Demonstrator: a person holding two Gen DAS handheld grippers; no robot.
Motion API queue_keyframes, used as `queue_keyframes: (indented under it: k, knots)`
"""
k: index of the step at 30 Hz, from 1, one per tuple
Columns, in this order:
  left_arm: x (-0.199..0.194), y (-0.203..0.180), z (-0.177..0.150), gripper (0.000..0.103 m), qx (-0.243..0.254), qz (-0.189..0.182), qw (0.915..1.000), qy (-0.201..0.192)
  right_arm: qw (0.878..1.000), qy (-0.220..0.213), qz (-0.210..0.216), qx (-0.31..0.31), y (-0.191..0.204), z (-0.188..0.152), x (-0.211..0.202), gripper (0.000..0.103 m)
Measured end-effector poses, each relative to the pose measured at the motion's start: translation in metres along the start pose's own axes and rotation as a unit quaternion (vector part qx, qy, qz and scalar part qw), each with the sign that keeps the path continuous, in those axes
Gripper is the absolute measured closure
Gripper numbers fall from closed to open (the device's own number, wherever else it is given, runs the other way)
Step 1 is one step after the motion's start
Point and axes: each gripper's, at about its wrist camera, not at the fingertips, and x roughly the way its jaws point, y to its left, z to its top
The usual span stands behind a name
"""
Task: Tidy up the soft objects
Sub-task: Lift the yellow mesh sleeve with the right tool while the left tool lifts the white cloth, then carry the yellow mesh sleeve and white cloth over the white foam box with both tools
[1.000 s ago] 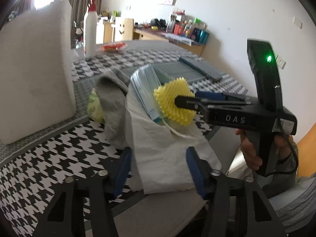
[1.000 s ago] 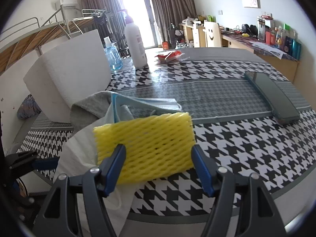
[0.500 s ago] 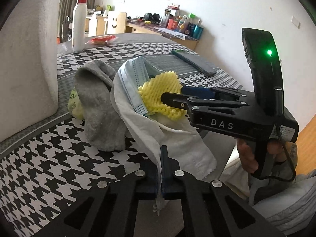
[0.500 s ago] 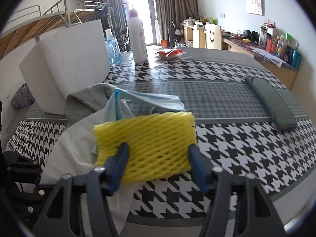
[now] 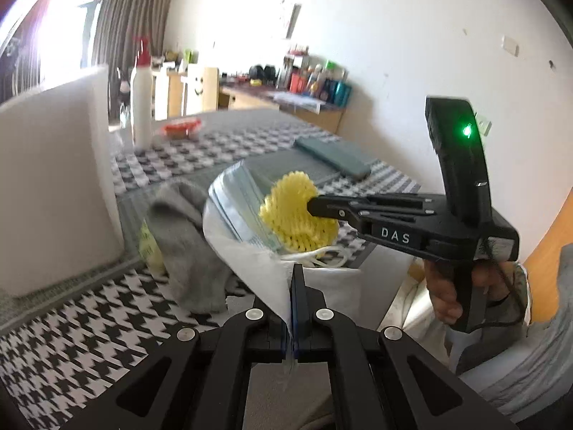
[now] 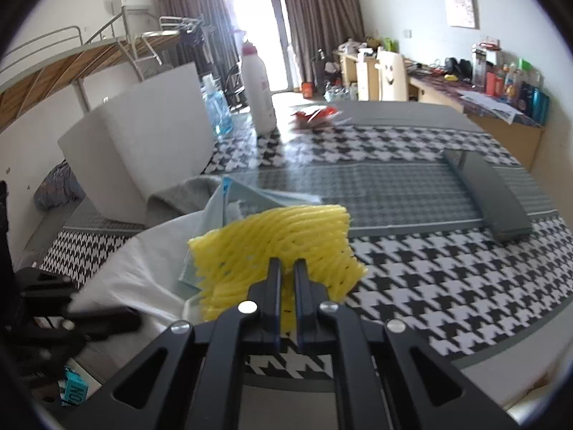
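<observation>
My left gripper [image 5: 293, 279] is shut on the edge of a white cloth [image 5: 258, 268] that drapes over the table's near edge. A blue face mask [image 5: 232, 208] and a yellow foam net [image 5: 293, 218] lie on the cloth, and a grey sock [image 5: 182, 236] lies beside it on the left. My right gripper [image 6: 285, 276] is shut on the yellow foam net [image 6: 279, 236]; it also shows in the left wrist view [image 5: 315, 208], coming in from the right. The white cloth [image 6: 143, 268] and the mask [image 6: 250, 197] show below and behind the net.
A big white foam block [image 5: 50, 186] stands at the left. A white pump bottle [image 5: 140, 107], a red wrapper [image 5: 181, 129] and a flat dark grey case [image 6: 483, 193] lie farther back on the houndstooth tablecloth [image 6: 429, 268]. A yellow-green item [image 5: 148, 247] peeks from under the sock.
Both grippers closed: the left on the white cloth's edge, the right on the yellow foam net. The cloth edge is lifted a little.
</observation>
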Motion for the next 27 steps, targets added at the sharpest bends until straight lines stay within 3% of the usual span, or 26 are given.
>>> queue_keyframes:
  k: [13,27]
  knots:
    - [-0.053,0.002,0.016,0.102,0.013,0.033,0.9967,-0.074,0.999,-0.049,-0.012,0.009,-0.006,0.012,-0.024,0.095]
    - [-0.095,0.009,0.033,0.102,0.003,0.094,0.9850,-0.145,0.996,-0.088,0.002,-0.002,0.003,0.020,-0.043,0.095]
